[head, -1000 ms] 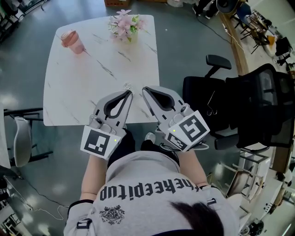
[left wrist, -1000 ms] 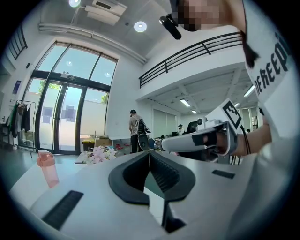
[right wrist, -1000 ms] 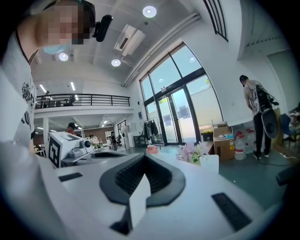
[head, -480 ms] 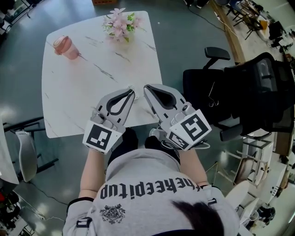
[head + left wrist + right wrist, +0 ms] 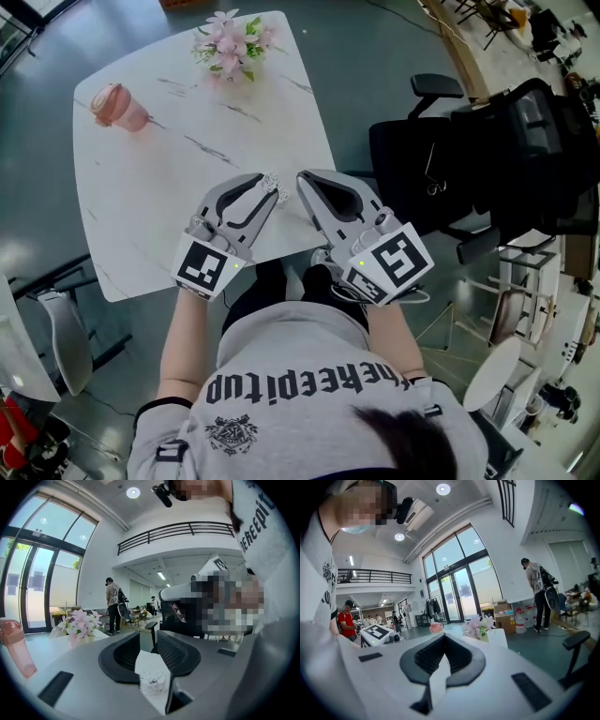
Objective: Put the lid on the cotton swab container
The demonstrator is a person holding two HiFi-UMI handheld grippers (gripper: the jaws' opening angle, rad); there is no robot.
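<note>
Your left gripper (image 5: 267,187) rests low over the near edge of the white marble worktop (image 5: 169,178). Its fingers are opening, and the cotton swab container (image 5: 152,680) shows in the gap between them without being pressed. The container stands upright on the worktop near that edge, its top open and the white swab heads showing. Your right gripper (image 5: 305,178) sits just beside the left one. Its fingers are closed tip to tip, and nothing can be seen between them. Far across the worktop stand a pink cup (image 5: 117,108) and a bunch of flowers (image 5: 225,42), well apart from the container.
</note>
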